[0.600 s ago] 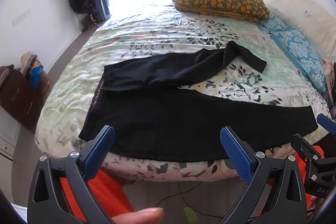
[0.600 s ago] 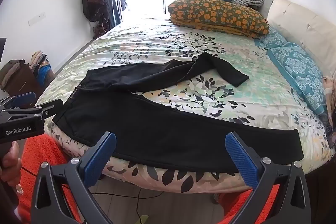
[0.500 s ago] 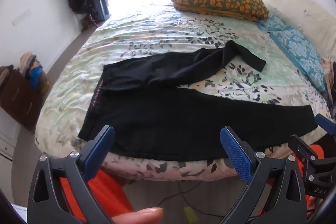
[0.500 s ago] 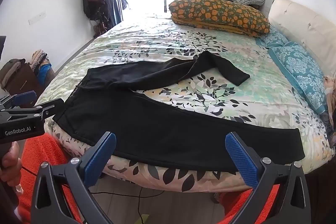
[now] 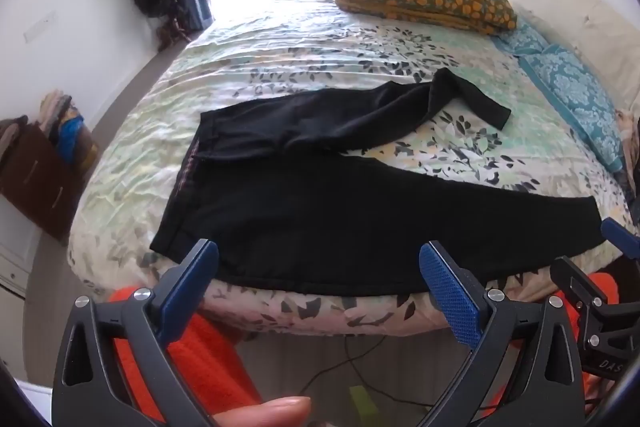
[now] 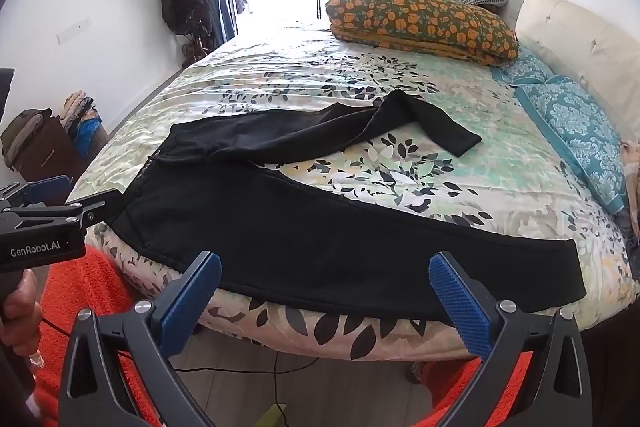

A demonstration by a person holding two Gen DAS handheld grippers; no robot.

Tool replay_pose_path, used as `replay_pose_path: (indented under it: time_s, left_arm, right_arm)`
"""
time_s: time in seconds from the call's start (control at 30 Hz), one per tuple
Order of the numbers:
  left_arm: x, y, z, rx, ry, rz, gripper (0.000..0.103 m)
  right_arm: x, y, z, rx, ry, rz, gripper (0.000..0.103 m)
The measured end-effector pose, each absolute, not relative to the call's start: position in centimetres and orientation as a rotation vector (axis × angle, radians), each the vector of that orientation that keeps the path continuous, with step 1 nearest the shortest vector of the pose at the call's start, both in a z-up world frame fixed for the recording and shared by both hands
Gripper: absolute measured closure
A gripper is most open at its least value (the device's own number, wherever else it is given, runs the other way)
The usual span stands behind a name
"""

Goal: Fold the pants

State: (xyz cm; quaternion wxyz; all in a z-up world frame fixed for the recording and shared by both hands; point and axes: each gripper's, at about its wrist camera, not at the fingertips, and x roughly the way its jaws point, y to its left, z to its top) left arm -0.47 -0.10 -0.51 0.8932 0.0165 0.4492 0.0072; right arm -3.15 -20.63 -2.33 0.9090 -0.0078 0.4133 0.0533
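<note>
Right wrist: "GenRobot.AI" on left tongs (image 6: 60,195)

Matt black cloth pants (image 5: 340,203) on a floral, seemingly quilted bedspread (image 5: 280,67).

You see on bed (image 6: 280,75): one black pants (image 6: 320,235), one orange-patterned pillow (image 6: 424,23), two teal pillows (image 6: 576,123). Two grippers: left gripper (image 5: 320,275), right gripper (image 6: 326,279).

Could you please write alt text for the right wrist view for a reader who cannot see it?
Black pants lie spread on a floral bed, one leg along the near edge, the other bent farther back. The open right gripper hovers empty before the near edge, with the left gripper at the left.
</note>
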Motion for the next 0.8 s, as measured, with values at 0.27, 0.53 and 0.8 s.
replay_pose_path:
  time_s: [0.27,0.53,0.8]
  left_arm:
    - [-0.63,-0.44,-0.13,0.046,0.912,0.011,0.002]
    - [-0.57,-0.19,-0.48,0.04,0.924,0.011,0.002]
    - [-0.7,-0.07,-0.72,0.039,0.93,0.013,0.002]
  right_arm:
    - [-3.27,-20.73,-2.3,-0.012,0.845,0.111,0.0]
    - [-3.17,-20.4,-2.56,-0.016,0.855,0.119,0.0]
    - [-3.18,-20.01,-2.94,-0.023,0.862,0.13,0.0]
